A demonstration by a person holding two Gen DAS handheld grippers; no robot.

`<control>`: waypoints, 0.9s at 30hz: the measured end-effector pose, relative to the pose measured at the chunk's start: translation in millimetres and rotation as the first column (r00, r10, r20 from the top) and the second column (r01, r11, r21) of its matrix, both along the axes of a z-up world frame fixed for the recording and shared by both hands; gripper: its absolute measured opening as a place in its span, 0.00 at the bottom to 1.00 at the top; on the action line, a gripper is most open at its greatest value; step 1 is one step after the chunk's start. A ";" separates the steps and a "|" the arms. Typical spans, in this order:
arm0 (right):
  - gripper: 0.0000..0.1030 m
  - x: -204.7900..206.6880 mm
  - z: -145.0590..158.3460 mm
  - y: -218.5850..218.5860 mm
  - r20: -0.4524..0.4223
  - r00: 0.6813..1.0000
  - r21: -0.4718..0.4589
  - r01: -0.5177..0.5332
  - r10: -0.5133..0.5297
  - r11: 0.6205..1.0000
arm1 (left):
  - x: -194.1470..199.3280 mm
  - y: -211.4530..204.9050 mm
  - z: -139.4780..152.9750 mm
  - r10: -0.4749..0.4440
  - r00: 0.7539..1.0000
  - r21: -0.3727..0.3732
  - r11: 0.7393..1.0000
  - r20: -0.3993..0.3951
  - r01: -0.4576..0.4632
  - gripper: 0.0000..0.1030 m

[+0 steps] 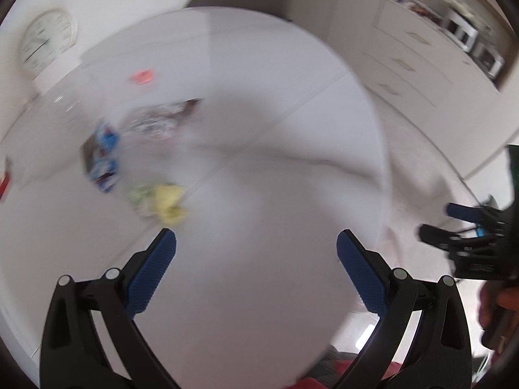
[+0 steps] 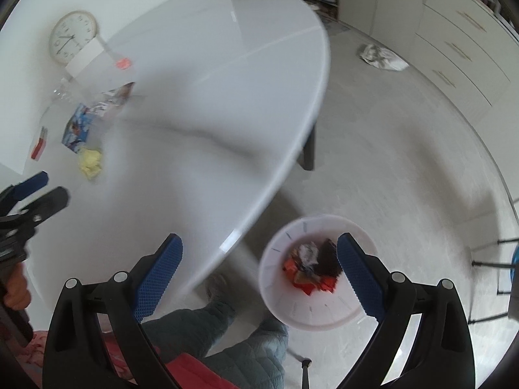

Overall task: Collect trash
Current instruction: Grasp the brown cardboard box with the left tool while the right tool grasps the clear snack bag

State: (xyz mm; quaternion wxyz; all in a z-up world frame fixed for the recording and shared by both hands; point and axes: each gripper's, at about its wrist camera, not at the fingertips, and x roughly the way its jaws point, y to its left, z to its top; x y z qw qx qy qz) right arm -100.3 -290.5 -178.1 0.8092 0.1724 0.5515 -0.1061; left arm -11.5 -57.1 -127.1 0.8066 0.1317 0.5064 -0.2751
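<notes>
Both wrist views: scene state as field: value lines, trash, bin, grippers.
surface: round white table
trash on table: yellow crumpled wad, blue-white wrapper, silvery foil wrapper, small pink-red scrap, red item at the far left
trash on floor: crumpled white paper
bin: white bin on the floor beside the table, already holding red, white and dark scraps
left gripper: open, empty, over the table
right gripper: open, empty, near the table edge and bin
image quality: motion blur in both views

white table | blurred wrappers, yellow wad | floor: bin
</notes>
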 end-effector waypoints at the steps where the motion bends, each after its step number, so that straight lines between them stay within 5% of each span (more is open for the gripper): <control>1: 0.93 6.3 1.1 4.3 0.004 1.000 0.001 -0.010 0.010 1.000 | 10.5 9.7 -5.9 0.026 1.000 0.014 1.000 0.001 -0.026 0.92; 11: 0.93 96.5 15.6 61.8 0.043 0.990 -0.007 -0.132 0.133 0.991 | 107.3 89.9 -17.9 0.240 0.971 0.009 0.971 0.002 -0.240 0.92; 18: 0.93 159.8 20.8 95.7 0.044 0.971 -0.032 -0.236 0.237 0.971 | 168.2 100.1 -36.9 0.292 0.956 0.007 0.956 -0.005 -0.292 0.92; 23: 0.93 207.3 22.9 118.3 0.038 0.925 -0.063 -0.375 0.378 0.925 | 201.3 103.2 -57.9 0.311 0.949 0.000 0.950 -0.054 -0.311 0.68; 27: 0.93 244.9 21.0 140.1 0.026 0.849 -0.086 -0.524 0.528 0.847 | 210.4 111.1 -65.4 0.340 0.936 -0.013 0.939 -0.093 -0.342 0.42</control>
